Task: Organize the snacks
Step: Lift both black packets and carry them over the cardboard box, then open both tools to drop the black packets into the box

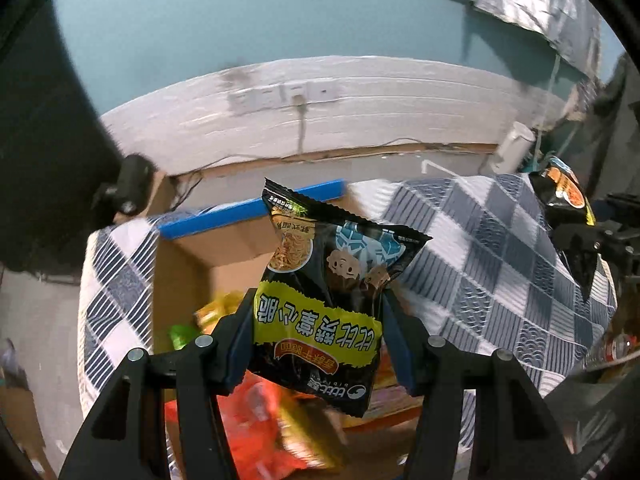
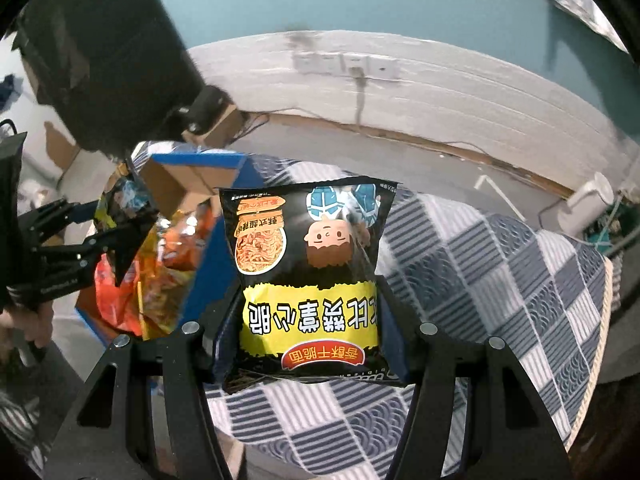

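Your left hand-held gripper grasps a black noodle packet above the snack-filled cardboard box. Your right hand-held gripper clamps its twin packet over the checked cloth. Both holds sit low; a jolt could slip either packet loose.

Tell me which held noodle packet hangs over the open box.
The left gripper's packet: it hangs above the snack-filled box. The right gripper's packet is over the checked cloth.
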The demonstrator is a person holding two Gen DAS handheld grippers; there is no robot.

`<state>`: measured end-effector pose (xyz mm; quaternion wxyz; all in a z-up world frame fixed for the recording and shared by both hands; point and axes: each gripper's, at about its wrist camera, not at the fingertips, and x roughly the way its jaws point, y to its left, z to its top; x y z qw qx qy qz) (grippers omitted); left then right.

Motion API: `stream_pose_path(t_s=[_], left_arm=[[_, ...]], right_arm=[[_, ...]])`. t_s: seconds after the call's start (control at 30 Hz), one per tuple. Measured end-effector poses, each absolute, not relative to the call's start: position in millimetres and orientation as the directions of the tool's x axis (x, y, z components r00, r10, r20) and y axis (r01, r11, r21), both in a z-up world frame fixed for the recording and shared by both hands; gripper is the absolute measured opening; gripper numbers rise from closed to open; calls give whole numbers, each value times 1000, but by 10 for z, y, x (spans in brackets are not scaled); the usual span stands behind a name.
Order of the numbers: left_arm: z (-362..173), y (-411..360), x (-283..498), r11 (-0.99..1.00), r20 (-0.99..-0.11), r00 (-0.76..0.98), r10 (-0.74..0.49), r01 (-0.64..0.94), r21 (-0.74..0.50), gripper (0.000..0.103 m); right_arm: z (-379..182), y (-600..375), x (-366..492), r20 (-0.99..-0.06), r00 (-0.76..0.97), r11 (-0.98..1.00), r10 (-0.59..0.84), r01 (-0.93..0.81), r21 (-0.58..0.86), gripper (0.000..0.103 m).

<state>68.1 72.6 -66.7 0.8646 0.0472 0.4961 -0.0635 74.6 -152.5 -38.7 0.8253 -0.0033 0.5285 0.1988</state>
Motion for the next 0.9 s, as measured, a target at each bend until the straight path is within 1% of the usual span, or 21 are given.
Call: stream_pose_path(t_s=[0.3,0.6,0.73,0.77,0.8,0.9], left_arm=[[-881,1378,656,999,-885,463,-43,25,-36,60],[-893,1549,705,998,-883,466,-56,-7,-67,61],[-848,1602,720,997,-875,482,-50,-22,-70,68],[-838,1609,714,998,-874,483,-45,-25,-65,75],[-828,1622,704,998,-874,485,-37,-31,-60,77],[-797,1658,664,998,-872,488,-37,-32,-60,77]], right_arm=[[-460,-639,895,-882,300,877,363,-431,214,60],[-638,-61,1050,-889,228,848,396,-463,259,60],[-620,36,1094,-881,237,848,409,-456,271,72],[-590,38,1091,-876,249,848,412,-457,269,72],[-571,39,1084,-874,255,847,414,-458,268,72],[-497,19,1070,-870,275,850,409,-462,253,72]])
